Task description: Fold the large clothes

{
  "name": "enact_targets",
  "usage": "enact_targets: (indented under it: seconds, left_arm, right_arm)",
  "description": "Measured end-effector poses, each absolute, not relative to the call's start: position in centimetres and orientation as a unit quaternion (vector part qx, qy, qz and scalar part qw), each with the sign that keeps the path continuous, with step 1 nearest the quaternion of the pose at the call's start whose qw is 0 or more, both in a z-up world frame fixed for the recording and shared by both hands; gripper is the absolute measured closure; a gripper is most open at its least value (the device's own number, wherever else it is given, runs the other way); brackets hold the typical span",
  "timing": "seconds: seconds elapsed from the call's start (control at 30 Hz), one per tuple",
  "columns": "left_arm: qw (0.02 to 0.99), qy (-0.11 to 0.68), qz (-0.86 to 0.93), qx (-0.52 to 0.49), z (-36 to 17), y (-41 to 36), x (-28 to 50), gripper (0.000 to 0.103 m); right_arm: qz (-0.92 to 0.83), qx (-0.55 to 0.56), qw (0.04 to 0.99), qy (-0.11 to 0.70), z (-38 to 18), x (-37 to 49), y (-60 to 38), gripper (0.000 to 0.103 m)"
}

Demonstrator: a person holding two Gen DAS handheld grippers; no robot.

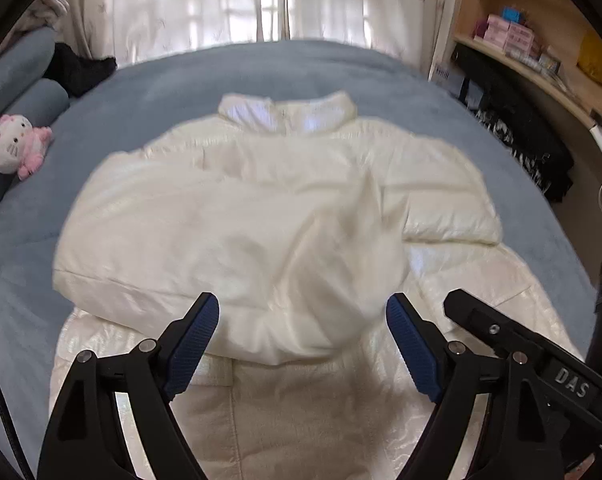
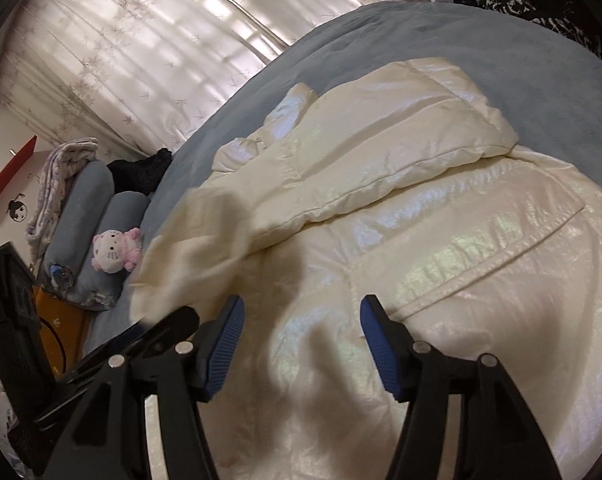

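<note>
Cream, glossy padded fabric is filling most of what I am seeing: a large puffer jacket (image 1: 261,208) is lying flat on the blue-grey bed (image 1: 149,80), collar pointing toward the curtains (image 1: 229,0). Both sleeves are lying folded across the chest, the left one blurred in both views, so I cannot make out its cuff. The jacket's hem is running out of the bottom of the pictures, cut off from me.

I am holding my left hand-held gripper (image 1: 303,320) just above the lower edge of the folded sleeve, its blue pads (image 1: 195,344) spread wide with nothing between them. My right hand-held gripper (image 2: 303,324) is likewise gaping open over the jacket's body, gripping nothing; its shadow is falling on the shiny fabric below. In the left view, part of the right tool's black frame is poking in at the lower right.

A pink and white plush toy (image 1: 15,146) is sitting by the rolled grey pillows (image 2: 97,196) at the bed's edge, well apart from the jacket. A dark garment (image 1: 81,70) is lying near the curtains. Wooden shelves (image 1: 541,32) are standing at the far right, their contents too small to read.
</note>
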State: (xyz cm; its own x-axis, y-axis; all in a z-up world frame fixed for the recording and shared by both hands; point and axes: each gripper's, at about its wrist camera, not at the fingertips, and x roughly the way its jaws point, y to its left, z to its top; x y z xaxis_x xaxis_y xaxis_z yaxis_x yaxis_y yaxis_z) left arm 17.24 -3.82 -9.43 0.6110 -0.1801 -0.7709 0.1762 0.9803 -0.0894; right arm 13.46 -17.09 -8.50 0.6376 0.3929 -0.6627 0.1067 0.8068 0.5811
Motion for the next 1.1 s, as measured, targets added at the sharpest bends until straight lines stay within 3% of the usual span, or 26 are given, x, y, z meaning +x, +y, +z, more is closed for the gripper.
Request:
enact_targets:
  seconds: [0.27, 0.37, 0.83, 0.9, 0.97, 1.03, 1.1]
  left_arm:
    - [0.905, 0.417, -0.074, -0.025, -7.6, -0.5, 14.8, 0.018]
    - [0.902, 0.427, -0.044, -0.046, -8.0, 2.2, 14.3, 0.018]
    - [0.885, 0.447, 0.026, -0.129, -11.6, 11.1, 13.6, 0.019]
    - [0.885, 0.445, 0.024, -0.132, -11.9, 11.6, 13.5, 0.019]
    - [0.886, 0.443, 0.026, -0.133, -12.2, 12.0, 13.5, 0.019]
    - [0.886, 0.442, 0.026, -0.138, -12.4, 12.3, 13.4, 0.019]
    - [0.886, 0.439, 0.023, -0.145, -12.6, 12.7, 13.4, 0.019]
  right_arm:
    - [0.086, 0.293, 0.855, 0.418, -7.4, 13.1, -17.0, 0.039]
    - [0.090, 0.292, 0.852, 0.425, -7.5, 13.1, -16.9, 0.026]
    - [0.105, 0.296, 0.799, 0.513, -12.3, 21.1, -12.7, 0.026]
    - [0.115, 0.285, 0.806, 0.506, -12.2, 21.5, -11.7, 0.033]
    - [0.132, 0.266, 0.809, 0.508, -11.9, 21.8, -10.5, 0.075]
    - [0.143, 0.234, 0.824, 0.496, -10.4, 21.6, -9.2, 0.086]
    - [0.171, 0.180, 0.849, 0.466, -7.0, 21.2, -7.6, 0.088]
